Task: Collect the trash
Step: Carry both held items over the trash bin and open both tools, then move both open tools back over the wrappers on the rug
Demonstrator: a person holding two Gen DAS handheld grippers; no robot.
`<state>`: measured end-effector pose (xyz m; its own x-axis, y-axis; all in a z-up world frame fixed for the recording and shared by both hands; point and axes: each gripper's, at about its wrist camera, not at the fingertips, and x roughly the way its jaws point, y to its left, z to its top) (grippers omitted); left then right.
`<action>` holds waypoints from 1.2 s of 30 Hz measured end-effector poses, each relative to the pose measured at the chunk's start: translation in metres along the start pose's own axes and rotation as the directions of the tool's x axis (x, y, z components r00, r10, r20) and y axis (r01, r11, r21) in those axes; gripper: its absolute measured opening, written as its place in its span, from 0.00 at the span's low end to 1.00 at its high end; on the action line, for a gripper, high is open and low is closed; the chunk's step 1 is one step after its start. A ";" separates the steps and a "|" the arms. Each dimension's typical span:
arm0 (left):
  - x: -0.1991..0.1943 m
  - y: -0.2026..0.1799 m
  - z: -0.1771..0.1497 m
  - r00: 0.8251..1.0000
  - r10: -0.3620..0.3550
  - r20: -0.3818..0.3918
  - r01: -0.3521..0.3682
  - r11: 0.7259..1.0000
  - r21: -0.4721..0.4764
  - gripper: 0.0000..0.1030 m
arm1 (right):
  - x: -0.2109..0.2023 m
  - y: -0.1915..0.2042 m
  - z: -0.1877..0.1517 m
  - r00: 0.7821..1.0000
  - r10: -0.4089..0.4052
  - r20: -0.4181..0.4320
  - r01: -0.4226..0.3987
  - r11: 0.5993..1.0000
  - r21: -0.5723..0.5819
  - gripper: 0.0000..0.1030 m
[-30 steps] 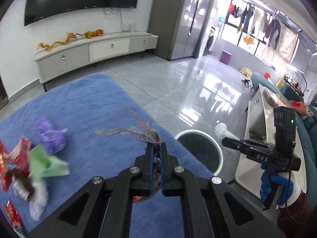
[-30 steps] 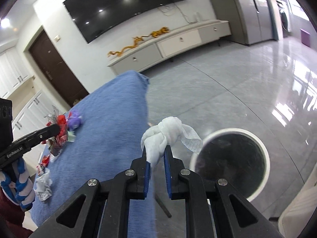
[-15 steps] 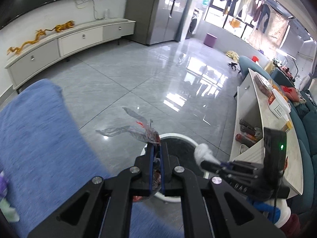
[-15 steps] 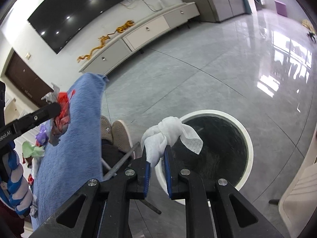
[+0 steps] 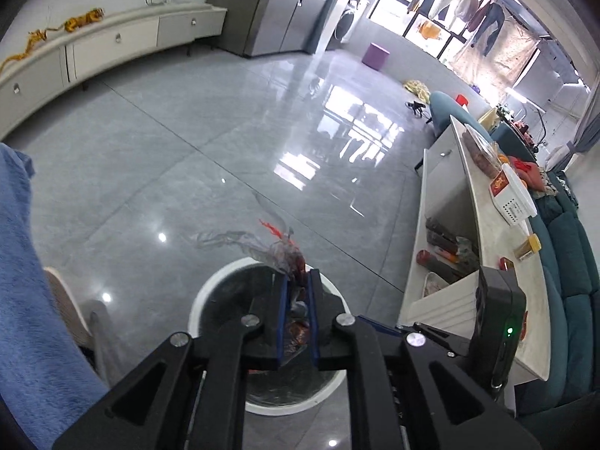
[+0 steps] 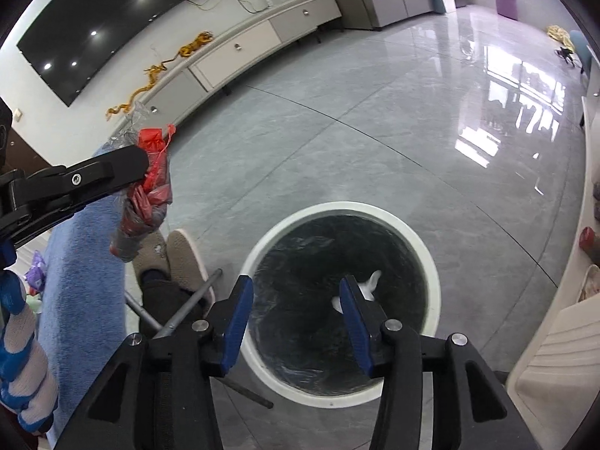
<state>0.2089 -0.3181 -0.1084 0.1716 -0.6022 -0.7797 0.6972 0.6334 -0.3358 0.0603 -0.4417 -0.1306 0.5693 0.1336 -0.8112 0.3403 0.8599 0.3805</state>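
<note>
Over the bin [image 6: 431, 262]: right gripper [image 6: 296, 300] gaped wide, empty, white tissue [image 6: 369, 285] inside at 3 o'clock; left gripper [image 5: 297, 315] pinched the red-and-clear wrapper [image 5: 285, 253], best released only once centred above the opening.

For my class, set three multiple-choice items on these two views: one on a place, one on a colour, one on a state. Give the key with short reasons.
1. Where is the white tissue?
A. in the bin
B. on the blue cloth
C. on the floor tiles

2. What colour is the bin's rim?
A. red
B. white
C. yellow

3. How is the right tool set?
A. shut on the tissue
B. shut on nothing
C. open

Key: 1 A, the tissue lies on the bin's dark liner; 2 B, a white ring circles the opening; 3 C, its fingers stand wide apart over the bin, while the left tool grips a wrapper.
</note>
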 end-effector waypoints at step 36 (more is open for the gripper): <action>-0.283 0.117 -0.154 0.806 0.501 0.313 -0.457 0.865 -0.209 0.60 | -0.053 0.218 -0.064 0.978 0.202 -0.053 -0.205 0.879 -0.430 0.45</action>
<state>0.1344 0.0010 -0.0088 0.7062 -0.3203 -0.6314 0.3791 0.9243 -0.0449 0.0565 -0.2303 -0.0332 0.5860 0.3301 -0.7400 -0.1389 0.9407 0.3096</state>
